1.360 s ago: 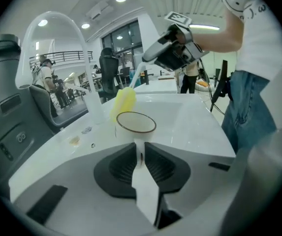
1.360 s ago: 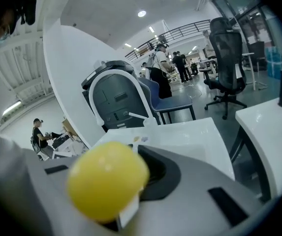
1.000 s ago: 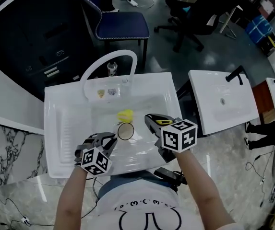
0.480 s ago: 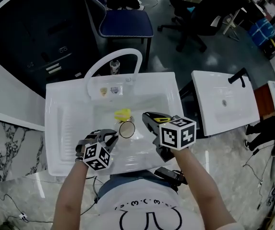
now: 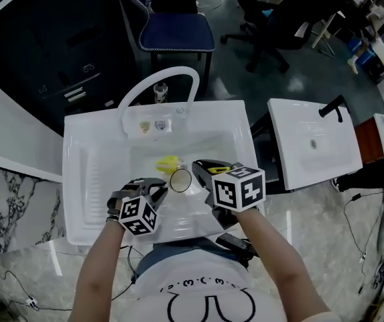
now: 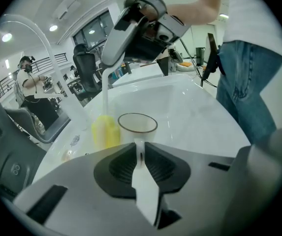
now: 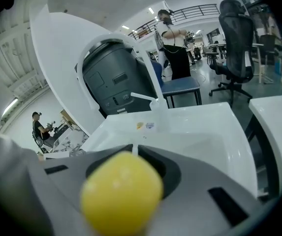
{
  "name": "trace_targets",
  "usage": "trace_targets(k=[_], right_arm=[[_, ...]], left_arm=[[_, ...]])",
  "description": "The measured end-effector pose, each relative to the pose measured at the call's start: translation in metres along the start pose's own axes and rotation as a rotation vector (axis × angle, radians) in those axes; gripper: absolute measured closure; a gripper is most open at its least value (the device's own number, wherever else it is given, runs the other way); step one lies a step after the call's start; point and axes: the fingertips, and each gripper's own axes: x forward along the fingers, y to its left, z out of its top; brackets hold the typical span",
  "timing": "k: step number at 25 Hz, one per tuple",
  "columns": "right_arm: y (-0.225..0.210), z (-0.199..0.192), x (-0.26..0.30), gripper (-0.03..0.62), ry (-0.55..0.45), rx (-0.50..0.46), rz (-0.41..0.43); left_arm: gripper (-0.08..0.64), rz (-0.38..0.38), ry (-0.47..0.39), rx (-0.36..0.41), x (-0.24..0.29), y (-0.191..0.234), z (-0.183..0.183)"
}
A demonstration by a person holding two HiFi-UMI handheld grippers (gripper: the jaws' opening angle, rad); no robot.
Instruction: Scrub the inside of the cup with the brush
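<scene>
Head view: left hand-held gripper [image 5: 155,192] clamps cup [image 5: 180,180]; right hand-held gripper [image 5: 199,168] grips brush [image 5: 167,162], yellow head beside cup in sink [image 5: 98,180].

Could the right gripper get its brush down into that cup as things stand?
Probably yes: the cup stands upright with its mouth uncovered, and the right gripper holds the brush just beside it.

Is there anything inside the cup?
Nothing shows inside the cup; its open mouth looks empty. The yellow brush head stands beside it, outside. In the left gripper view, the left tool covers the cup's lower part, hiding its bottom.
</scene>
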Motion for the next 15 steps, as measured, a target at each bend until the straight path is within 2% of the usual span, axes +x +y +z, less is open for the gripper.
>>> trace_targets(k=[8,10,15], right_arm=[[0.015,-0.019,0.041,0.551,0.096,-0.144,-0.025],[0.024,-0.018,0.036,0.549,0.100,-0.229,-0.010],[0.052,-0.019,0.020,0.549,0.141,-0.532,0.044]], left_arm=[[0.495,-0.025,0.024,0.009,0.004,-0.007,-0.005],[0.495,-0.025,0.026,0.004,0.004,-0.006,-0.005],[0.495,-0.029,0.024,-0.004,0.006,-0.003,-0.006]])
